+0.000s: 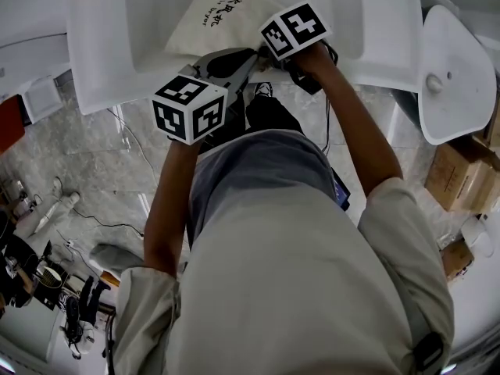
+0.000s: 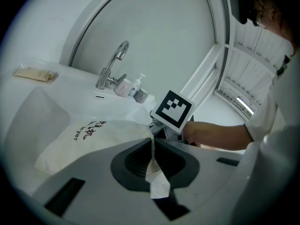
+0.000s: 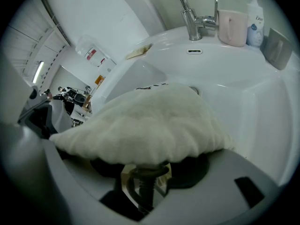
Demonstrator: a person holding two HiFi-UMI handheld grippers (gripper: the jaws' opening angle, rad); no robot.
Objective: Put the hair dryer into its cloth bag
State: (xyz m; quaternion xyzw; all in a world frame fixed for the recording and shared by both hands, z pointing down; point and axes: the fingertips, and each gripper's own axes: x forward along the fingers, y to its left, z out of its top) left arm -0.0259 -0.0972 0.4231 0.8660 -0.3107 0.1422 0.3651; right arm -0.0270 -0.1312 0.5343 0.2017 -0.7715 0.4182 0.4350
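Cloth bag [image 3: 145, 125], cream, bulges across mid-frame and drapes over the tips of the right gripper [image 3: 145, 167]. At lower centre the jaws sit closed against a ribbed black cord sleeve [image 3: 143, 187] that runs up under the cloth. Behind the bag lies the white sink basin [image 3: 225, 69]. Along the top edge, from centre to upper right, stand a chrome faucet [image 3: 187, 11], pink cup [image 3: 232, 27] and white pump bottle [image 3: 255, 20].
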